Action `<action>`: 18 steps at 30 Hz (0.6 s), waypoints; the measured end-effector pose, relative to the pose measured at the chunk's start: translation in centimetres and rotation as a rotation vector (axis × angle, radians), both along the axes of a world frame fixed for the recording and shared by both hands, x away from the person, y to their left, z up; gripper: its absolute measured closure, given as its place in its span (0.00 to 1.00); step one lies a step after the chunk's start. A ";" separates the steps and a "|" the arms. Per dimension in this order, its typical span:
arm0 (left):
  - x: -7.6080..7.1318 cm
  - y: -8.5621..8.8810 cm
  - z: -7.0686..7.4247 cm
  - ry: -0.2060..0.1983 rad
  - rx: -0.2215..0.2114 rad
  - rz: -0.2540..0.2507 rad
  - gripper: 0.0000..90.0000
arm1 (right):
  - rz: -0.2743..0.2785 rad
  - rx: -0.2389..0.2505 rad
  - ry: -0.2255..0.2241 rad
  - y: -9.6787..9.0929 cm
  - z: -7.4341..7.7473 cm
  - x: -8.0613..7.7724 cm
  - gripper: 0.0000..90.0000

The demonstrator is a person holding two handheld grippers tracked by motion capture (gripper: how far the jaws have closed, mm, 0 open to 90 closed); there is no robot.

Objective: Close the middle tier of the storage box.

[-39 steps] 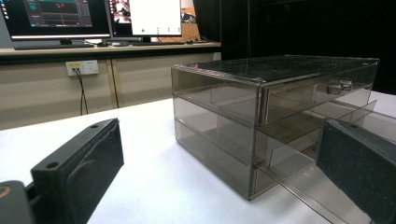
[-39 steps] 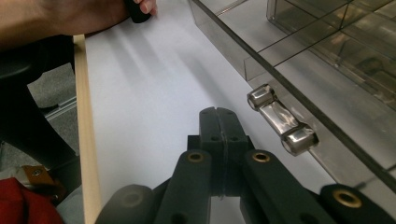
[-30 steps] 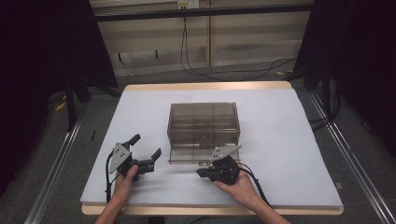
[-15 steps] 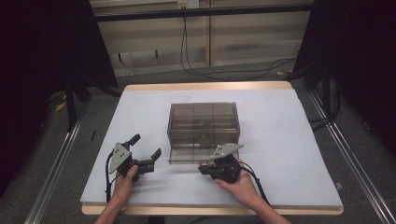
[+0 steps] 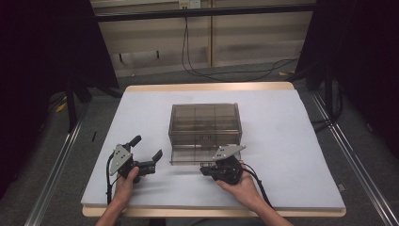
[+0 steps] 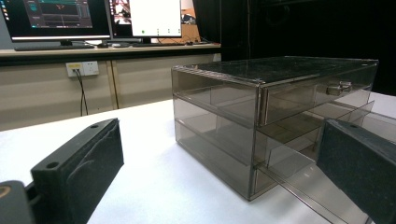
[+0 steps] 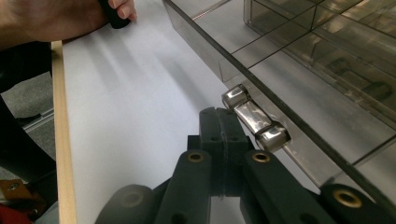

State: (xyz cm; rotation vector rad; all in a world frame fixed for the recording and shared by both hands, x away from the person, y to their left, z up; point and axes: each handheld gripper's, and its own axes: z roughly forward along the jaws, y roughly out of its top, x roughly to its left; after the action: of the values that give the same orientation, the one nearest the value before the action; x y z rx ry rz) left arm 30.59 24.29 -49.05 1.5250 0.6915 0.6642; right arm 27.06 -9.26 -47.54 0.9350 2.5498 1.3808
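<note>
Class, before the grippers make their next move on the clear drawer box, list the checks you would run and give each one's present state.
1. Right gripper jaws shut: ok.
2. Right gripper at the metal handle of the bottom drawer: ok, beside it; a grip on it: cannot tell.
3. Bottom drawer pulled out from the drawer box: ok, partly out.
4. Top drawer closed: ok.
5. Left gripper open and apart from the box: ok.
6. Drawer compartments empty: ok as far as visible.

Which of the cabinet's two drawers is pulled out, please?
The bottom drawer: its front stands forward of the cabinet on the table, while the top drawer sits flush.
</note>
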 end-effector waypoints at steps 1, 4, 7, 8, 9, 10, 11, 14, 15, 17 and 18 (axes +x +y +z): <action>0.0 0.0 0.0 0.000 0.000 0.000 0.01 | 0.000 0.000 0.000 0.0 0.0 0.0 1.00; 0.0 0.0 0.0 0.000 0.000 -0.001 0.01 | -0.001 0.001 0.001 0.0 0.0 0.0 1.00; 0.0 0.0 0.0 0.000 0.000 0.000 0.01 | -0.003 0.002 0.001 0.0 0.0 0.0 1.00; 0.0 0.0 0.0 0.000 -0.004 -0.001 0.01 | -0.004 0.002 0.000 0.0 0.0 0.0 1.00; 0.0 0.0 0.0 0.000 0.000 0.000 0.01 | -0.004 0.002 -0.001 0.0 0.0 0.0 1.00; 0.0 0.0 0.0 0.000 0.000 0.000 0.01 | -0.004 0.003 -0.002 0.0 0.0 0.0 1.00; 0.0 0.0 0.0 0.000 0.000 0.000 0.01 | -0.005 0.003 0.000 -0.1 0.0 0.0 1.00; 0.0 0.0 0.0 0.000 -0.001 0.000 0.01 | -0.009 0.003 -0.004 -0.1 0.0 0.1 1.00; 0.0 0.0 0.0 0.001 -0.004 0.000 0.01 | -0.011 0.003 -0.004 -0.1 0.0 0.1 1.00; 0.0 0.0 0.0 0.001 -0.004 0.000 0.01 | -0.012 0.004 -0.001 -0.1 0.0 0.1 1.00; 0.0 0.0 0.0 0.000 0.000 0.000 0.01 | -0.012 0.003 -0.002 -0.1 0.0 0.1 1.00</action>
State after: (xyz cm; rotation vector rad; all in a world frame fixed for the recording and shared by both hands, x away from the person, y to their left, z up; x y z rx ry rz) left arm 30.59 24.30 -49.05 1.5249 0.6918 0.6643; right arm 27.18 -9.40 -47.51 0.9474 2.5373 1.3823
